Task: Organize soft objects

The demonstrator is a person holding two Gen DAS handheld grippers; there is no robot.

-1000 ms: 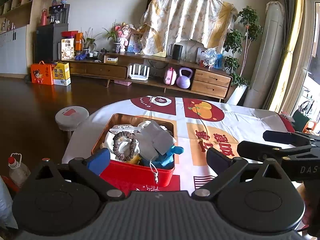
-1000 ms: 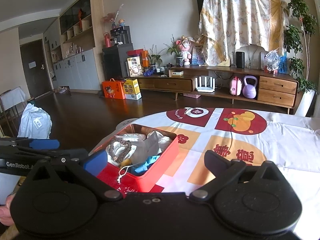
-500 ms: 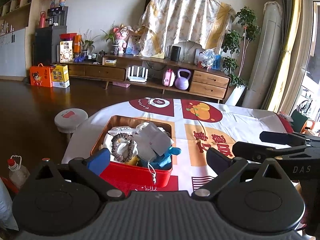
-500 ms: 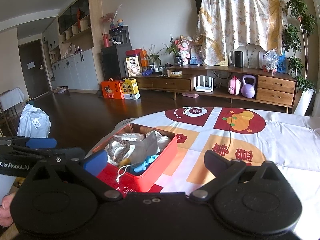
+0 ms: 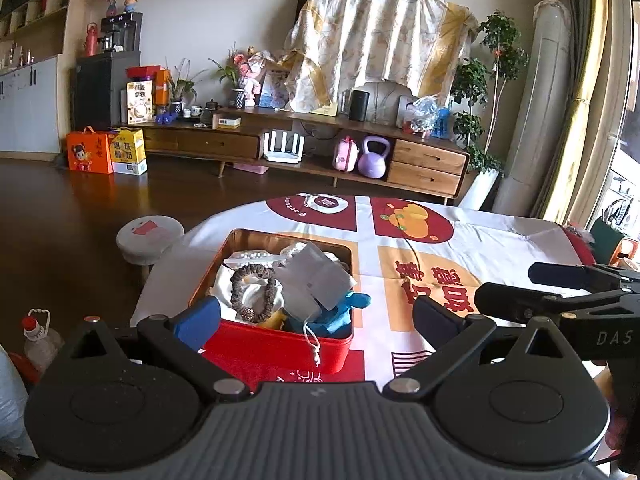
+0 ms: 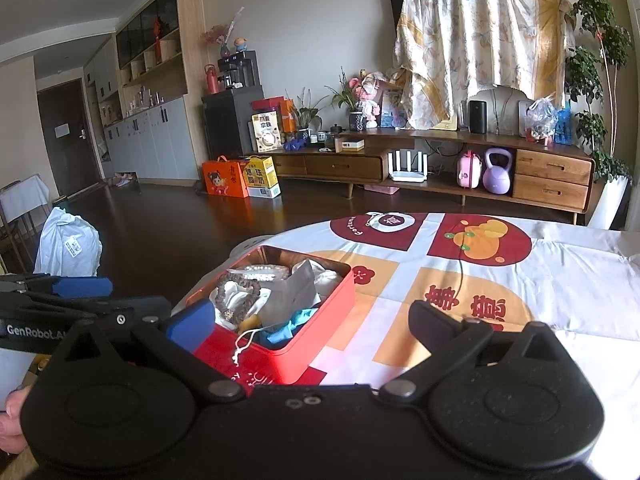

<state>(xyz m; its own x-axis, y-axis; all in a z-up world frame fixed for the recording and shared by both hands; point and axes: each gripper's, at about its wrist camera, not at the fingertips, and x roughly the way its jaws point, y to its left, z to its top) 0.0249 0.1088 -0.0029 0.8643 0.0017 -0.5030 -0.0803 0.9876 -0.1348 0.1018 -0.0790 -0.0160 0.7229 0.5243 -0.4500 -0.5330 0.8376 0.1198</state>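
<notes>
We hold both grippers, left and right, jaws spread, empty. The red tin of soft things sits just ahead between our jaws. Next, we judge, calls for reaching in.

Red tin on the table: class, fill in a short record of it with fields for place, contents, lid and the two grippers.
place: red tin sits on the patterned tablecloth, near the table's left edge
contents: brown scrunchie, grey cloth, blue cloth, white cloth, heaped together
lid: none on it
left gripper: open, empty, before the tin
right gripper: open, empty
</notes>
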